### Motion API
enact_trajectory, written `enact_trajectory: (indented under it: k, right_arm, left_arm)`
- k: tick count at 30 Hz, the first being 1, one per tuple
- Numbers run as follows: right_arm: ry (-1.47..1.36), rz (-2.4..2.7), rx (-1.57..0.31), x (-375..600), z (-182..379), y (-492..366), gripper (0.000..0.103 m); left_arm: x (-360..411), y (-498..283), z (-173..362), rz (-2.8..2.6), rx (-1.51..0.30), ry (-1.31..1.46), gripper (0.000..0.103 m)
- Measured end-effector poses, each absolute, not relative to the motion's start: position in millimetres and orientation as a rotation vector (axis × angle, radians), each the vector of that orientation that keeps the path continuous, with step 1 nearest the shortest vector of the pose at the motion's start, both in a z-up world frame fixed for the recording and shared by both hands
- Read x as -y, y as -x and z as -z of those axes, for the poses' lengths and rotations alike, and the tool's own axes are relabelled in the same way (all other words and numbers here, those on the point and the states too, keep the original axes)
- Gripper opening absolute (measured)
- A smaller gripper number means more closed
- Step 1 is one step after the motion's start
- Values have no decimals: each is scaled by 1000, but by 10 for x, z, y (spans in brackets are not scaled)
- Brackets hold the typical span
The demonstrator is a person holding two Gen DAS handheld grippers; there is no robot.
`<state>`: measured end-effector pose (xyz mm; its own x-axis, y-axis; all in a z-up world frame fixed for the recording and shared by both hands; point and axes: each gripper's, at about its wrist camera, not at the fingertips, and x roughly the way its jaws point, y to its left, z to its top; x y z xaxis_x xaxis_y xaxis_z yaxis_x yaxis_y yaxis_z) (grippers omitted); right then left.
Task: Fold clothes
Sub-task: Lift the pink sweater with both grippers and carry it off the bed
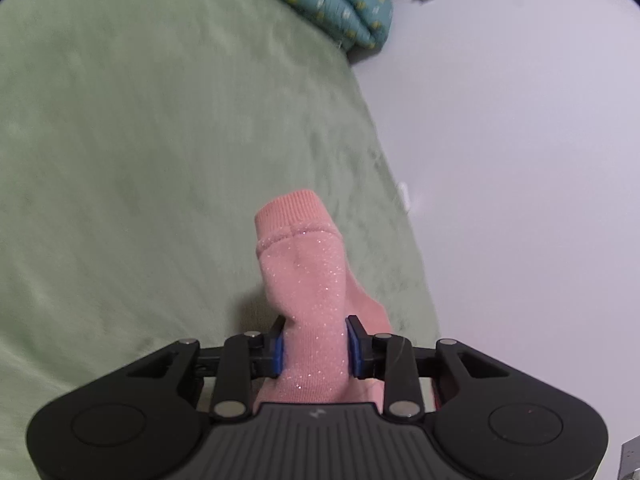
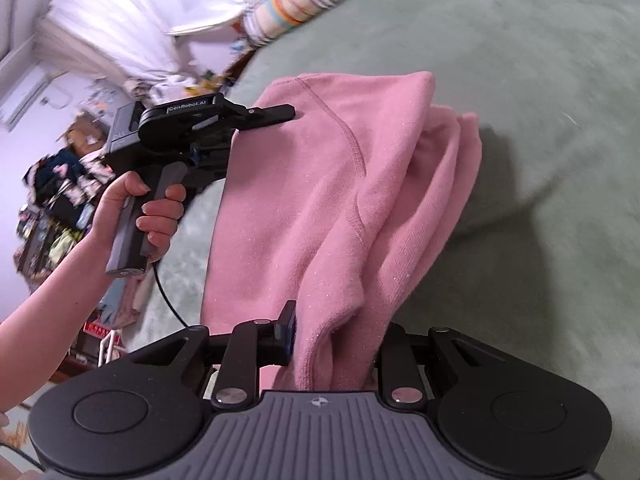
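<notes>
A pink glittery sweater [image 2: 320, 200] hangs stretched between both grippers above a green bed [image 2: 520, 80]. My left gripper [image 1: 314, 344] is shut on a bunched part of it, and a ribbed cuff [image 1: 292, 212] sticks out past the blue pads [image 1: 278, 352]. In the right wrist view the left gripper [image 2: 276, 114] grips the sweater's far edge, held by a hand [image 2: 148, 208]. My right gripper [image 2: 332, 344] is shut on the near edge; its right finger is hidden by folds.
The green blanket [image 1: 160, 140] covers the bed, its edge running along a pale wall [image 1: 520, 160]. A teal patterned quilt [image 1: 340, 4] lies at the far corner. A striped pillow [image 2: 292, 4] and cluttered shelves [image 2: 60, 200] lie beyond the bed.
</notes>
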<state>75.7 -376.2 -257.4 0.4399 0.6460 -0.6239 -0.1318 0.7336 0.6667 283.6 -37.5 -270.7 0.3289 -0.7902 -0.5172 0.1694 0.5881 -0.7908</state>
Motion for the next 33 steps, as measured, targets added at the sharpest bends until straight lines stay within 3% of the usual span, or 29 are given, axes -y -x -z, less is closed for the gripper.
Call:
enact_trajectory:
  k: [5, 6, 8, 10, 12, 16, 20, 22, 23, 24, 27, 33]
  right_arm:
    - [-764, -581, -1137, 3550, 3129, -966, 21]
    - [-804, -582, -1201, 3500, 3367, -977, 22]
    - [-871, -570, -1241, 3508, 3631, -879, 26]
    - [-981, -566, -1219, 3625, 3723, -763, 29]
    - [-1022, -568, -1212, 3710, 3767, -686, 33]
    - [-1060, -585, -1217, 3788, 3825, -688, 38]
    - [-1089, -626, -1216, 3780, 3844, -680, 53]
    - [-1081, -629, -1214, 3735, 3845, -691, 51]
    - [-1073, -625, -1215, 3723, 3844, -711, 35]
    - [-1061, -609, -1218, 3709, 3835, -710, 22]
    - [-1016, -571, -1207, 3644, 3690, -683, 19]
    - [-845, -657, -1130, 3331, 2817, -810, 19]
  left_arm:
    - [-59, -2810, 3191, 545, -1175, 691, 33]
    - [-192, -2779, 3442, 510, -1218, 736, 41]
    - [-450, -2705, 3788, 525, -1237, 913, 43]
    - [-562, -2663, 3776, 550, -1203, 955, 46]
    - [-614, -2659, 3700, 570, -1182, 873, 57]
    - [-555, -2825, 3738, 657, -1176, 891, 59]
    - [-312, -2977, 3791, 695, -1207, 807, 66]
    - [-102, -3073, 3838, 702, -1201, 769, 61]
    - [-86, -3083, 3841, 692, -1193, 781, 53]
    - [-54, -3095, 3836, 648, -1183, 797, 25]
    - [-44, -3051, 3721, 610, -1171, 782, 21]
    - [-320, -2890, 3053, 651, -1030, 794, 19]
